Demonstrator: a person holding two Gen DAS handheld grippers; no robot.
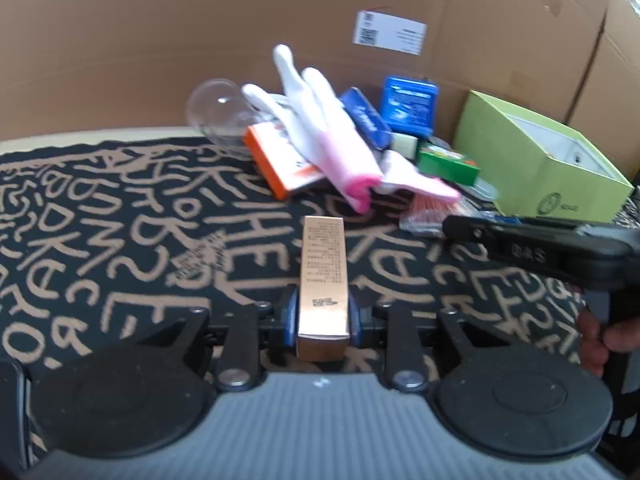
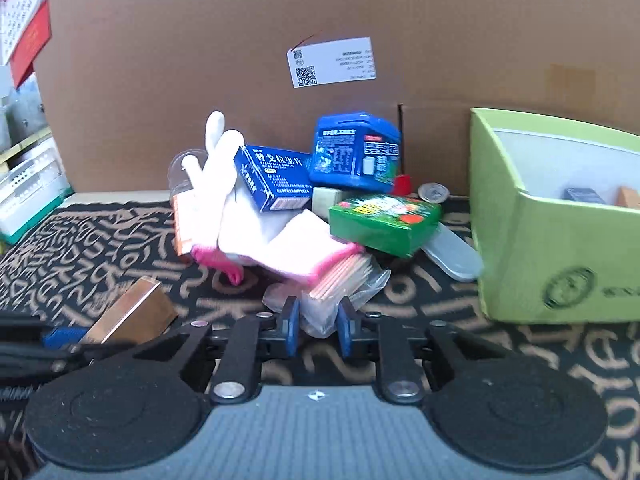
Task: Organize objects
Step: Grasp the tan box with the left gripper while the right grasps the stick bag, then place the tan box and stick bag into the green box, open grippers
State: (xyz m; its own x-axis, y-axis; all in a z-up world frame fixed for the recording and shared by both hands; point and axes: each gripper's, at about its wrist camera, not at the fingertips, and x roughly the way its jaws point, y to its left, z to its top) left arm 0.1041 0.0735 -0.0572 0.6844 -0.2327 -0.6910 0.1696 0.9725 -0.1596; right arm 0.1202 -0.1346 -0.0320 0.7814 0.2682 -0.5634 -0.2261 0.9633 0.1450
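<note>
Slim copper-gold printed carton clamped in left gripper; right gripper pinched on clear plastic bag of pink sticks.

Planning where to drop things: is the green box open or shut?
Open: the green box has no lid on, and small items show inside.

right tongs pinch plastic bag of sticks.
</note>
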